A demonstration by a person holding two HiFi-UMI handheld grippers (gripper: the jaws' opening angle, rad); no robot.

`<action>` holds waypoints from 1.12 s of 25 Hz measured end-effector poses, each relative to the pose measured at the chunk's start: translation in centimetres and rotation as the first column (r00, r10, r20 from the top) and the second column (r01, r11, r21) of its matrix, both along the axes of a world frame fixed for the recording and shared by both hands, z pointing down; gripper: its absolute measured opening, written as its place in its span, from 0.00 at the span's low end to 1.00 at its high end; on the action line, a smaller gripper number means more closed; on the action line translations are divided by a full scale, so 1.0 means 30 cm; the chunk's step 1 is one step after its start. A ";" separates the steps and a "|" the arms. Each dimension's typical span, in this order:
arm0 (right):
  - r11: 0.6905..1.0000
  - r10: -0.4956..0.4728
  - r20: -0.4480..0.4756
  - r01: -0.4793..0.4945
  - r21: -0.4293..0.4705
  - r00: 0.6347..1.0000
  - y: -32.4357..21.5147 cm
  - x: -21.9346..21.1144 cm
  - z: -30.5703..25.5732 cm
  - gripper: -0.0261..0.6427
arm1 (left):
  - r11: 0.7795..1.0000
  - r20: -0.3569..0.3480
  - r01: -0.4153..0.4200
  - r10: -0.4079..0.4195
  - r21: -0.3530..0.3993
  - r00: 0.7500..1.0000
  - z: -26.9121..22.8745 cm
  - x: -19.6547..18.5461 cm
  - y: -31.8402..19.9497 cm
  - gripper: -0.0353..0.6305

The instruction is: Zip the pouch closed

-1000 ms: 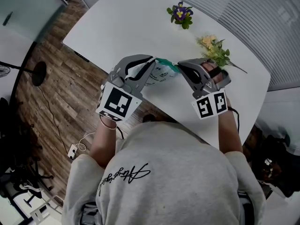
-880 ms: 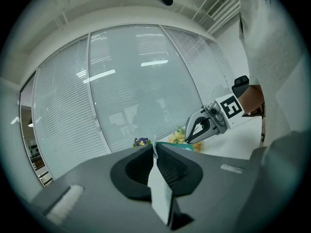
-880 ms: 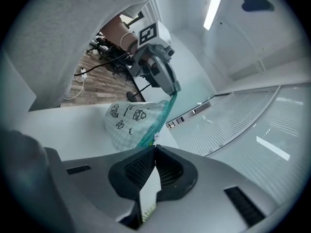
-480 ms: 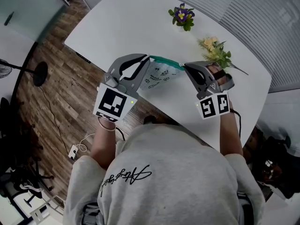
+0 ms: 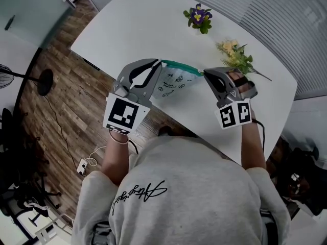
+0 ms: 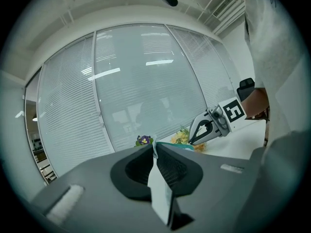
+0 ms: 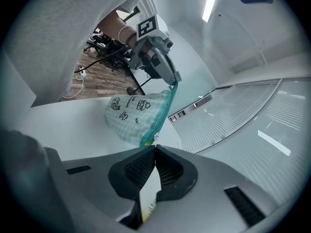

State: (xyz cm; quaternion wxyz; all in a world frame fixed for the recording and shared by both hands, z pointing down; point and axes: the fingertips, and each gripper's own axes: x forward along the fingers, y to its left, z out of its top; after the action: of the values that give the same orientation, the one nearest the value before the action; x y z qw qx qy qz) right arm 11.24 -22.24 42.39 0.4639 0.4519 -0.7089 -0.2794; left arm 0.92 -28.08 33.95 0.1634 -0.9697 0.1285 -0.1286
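Now the pouch (image 5: 172,83) hangs over the table's (image 5: 138,24) near edge, pulled tight between both grippers. The left gripper (image 5: 160,64) pinches one corner to steady it. The right gripper (image 5: 205,74) pinches the other end, by the teal zipper (image 5: 181,67), probably finishing the zip.

From the head view, the pouch (image 5: 172,83) hangs over the near edge of the table (image 5: 133,29), stretched between the two grippers. The left gripper (image 5: 159,63) is clamped on its 9 o'clock end and the right gripper (image 5: 205,74) on its 3 o'clock end. The pouch's body sags toward 6 o'clock. On the table, the far flowers (image 5: 197,17) stand at 1 o'clock from the pouch, well behind it. The near flowers (image 5: 235,57) lie at 2 o'clock, just behind the right gripper. The floor (image 5: 66,116) lies at the table's 9 o'clock. On the floor, a stand base (image 5: 43,80) sits at 9 o'clock from the pouch and a power strip (image 5: 82,166) at 7 o'clock.
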 end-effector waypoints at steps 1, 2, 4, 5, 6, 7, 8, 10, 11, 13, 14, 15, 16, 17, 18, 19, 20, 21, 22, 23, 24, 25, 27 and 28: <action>1.000 0.006 0.001 -0.006 -0.007 1.000 0.001 0.009 0.006 0.04 | 1.000 -0.009 0.009 -0.009 -0.009 1.000 -0.004 -0.005 -0.008 0.08; 1.000 0.010 0.002 -0.010 -0.012 1.000 0.002 0.015 0.009 0.04 | 1.000 -0.012 0.013 -0.013 -0.015 1.000 -0.006 -0.008 -0.014 0.08; 1.000 0.009 -0.003 -0.009 -0.019 1.000 -0.001 0.017 0.014 0.04 | 1.000 -0.011 0.017 -0.017 -0.016 1.000 -0.003 -0.009 -0.020 0.08; 1.000 0.008 -0.002 -0.008 -0.020 1.000 -0.003 0.016 0.015 0.04 | 1.000 -0.010 0.020 -0.021 -0.016 1.000 -0.001 -0.009 -0.023 0.08; 1.000 0.008 0.002 -0.007 -0.020 1.000 -0.004 0.015 0.017 0.04 | 1.000 -0.011 0.024 -0.024 -0.018 1.000 0.000 -0.009 -0.025 0.08; 1.000 0.008 0.007 -0.008 -0.021 1.000 -0.004 0.015 0.018 0.04 | 0.999 -0.011 0.026 -0.026 -0.020 1.000 0.002 -0.008 -0.026 0.08; 1.000 0.009 0.013 -0.009 -0.021 1.000 -0.003 0.014 0.020 0.04 | 0.999 -0.009 0.026 -0.026 -0.021 1.000 0.003 -0.006 -0.027 0.08; 1.000 0.007 0.023 -0.007 -0.022 1.000 -0.002 0.012 0.024 0.04 | 0.999 -0.004 0.028 -0.028 -0.022 1.000 0.007 -0.007 -0.032 0.08; 1.000 0.007 0.027 -0.006 -0.023 1.000 -0.003 0.011 0.025 0.05 | 0.999 -0.004 0.032 -0.033 -0.025 0.999 0.009 -0.009 -0.037 0.08; 1.000 0.011 0.035 -0.010 -0.023 0.999 -0.007 0.016 0.024 0.04 | 0.998 -0.008 0.047 -0.048 -0.037 0.999 0.014 -0.016 -0.050 0.08; 1.000 0.014 0.040 -0.013 -0.023 0.999 -0.008 0.020 0.022 0.04 | 0.998 -0.009 0.053 -0.054 -0.043 0.999 0.016 -0.018 -0.055 0.09; 1.000 0.016 0.044 -0.015 -0.022 0.999 -0.009 0.022 0.019 0.04 | 0.997 -0.008 0.058 -0.058 -0.046 0.998 0.018 -0.019 -0.059 0.09; 1.000 0.016 0.044 -0.015 -0.021 0.999 -0.008 0.024 0.016 0.04 | 0.997 -0.007 0.061 -0.062 -0.047 0.998 0.020 -0.020 -0.062 0.09; 1.000 0.016 0.043 -0.015 -0.019 0.999 -0.008 0.024 0.012 0.04 | 0.997 -0.008 0.065 -0.066 -0.049 0.998 0.020 -0.020 -0.064 0.09; 1.000 0.016 0.043 -0.016 -0.016 0.999 -0.007 0.024 0.007 0.04 | 0.996 -0.011 0.069 -0.070 -0.053 0.998 0.020 -0.021 -0.065 0.09; 1.000 0.018 0.045 -0.018 -0.013 0.999 -0.007 0.025 0.002 0.04 | 0.996 -0.014 0.072 -0.073 -0.057 0.997 0.020 -0.022 -0.067 0.09; 1.000 0.022 0.049 -0.021 -0.011 0.999 -0.006 0.027 -0.003 0.04 | 0.995 -0.017 0.075 -0.076 -0.062 0.997 0.020 -0.023 -0.067 0.09; 1.000 0.025 0.052 -0.025 -0.009 0.998 -0.006 0.030 -0.008 0.04 | 0.995 -0.020 0.076 -0.077 -0.066 0.997 0.021 -0.023 -0.068 0.09; 1.000 0.028 0.055 -0.028 -0.007 0.998 -0.006 0.032 -0.011 0.04 | 0.995 -0.022 0.075 -0.077 -0.069 0.997 0.021 -0.023 -0.068 0.09; 1.000 0.030 0.059 -0.030 -0.006 0.998 -0.006 0.033 -0.014 0.04 | 0.995 -0.022 0.075 -0.076 -0.071 0.997 0.022 -0.024 -0.068 0.09; 1.000 0.031 0.061 -0.030 -0.006 0.998 -0.006 0.033 -0.016 0.04 | 0.995 -0.023 0.074 -0.076 -0.071 0.997 0.023 -0.025 -0.068 0.09; 1.000 0.031 0.062 -0.031 -0.006 0.998 -0.004 0.032 -0.018 0.04 | 0.995 -0.023 0.074 -0.076 -0.072 0.997 0.023 -0.025 -0.068 0.09; 0.999 0.033 0.063 -0.033 -0.005 0.997 -0.001 0.031 -0.025 0.04 | 0.995 -0.026 0.075 -0.077 -0.072 0.997 0.021 -0.027 -0.069 0.09; 0.999 0.035 0.066 -0.036 -0.001 0.997 0.000 0.031 -0.031 0.04 | 0.995 -0.028 0.076 -0.078 -0.072 0.997 0.019 -0.028 -0.070 0.09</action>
State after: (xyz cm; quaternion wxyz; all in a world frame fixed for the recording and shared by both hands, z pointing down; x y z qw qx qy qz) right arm 12.19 -22.24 41.46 0.4450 0.4735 -0.7156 -0.2562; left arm 0.08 -30.19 34.53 0.1220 -0.9710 0.1636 -0.1244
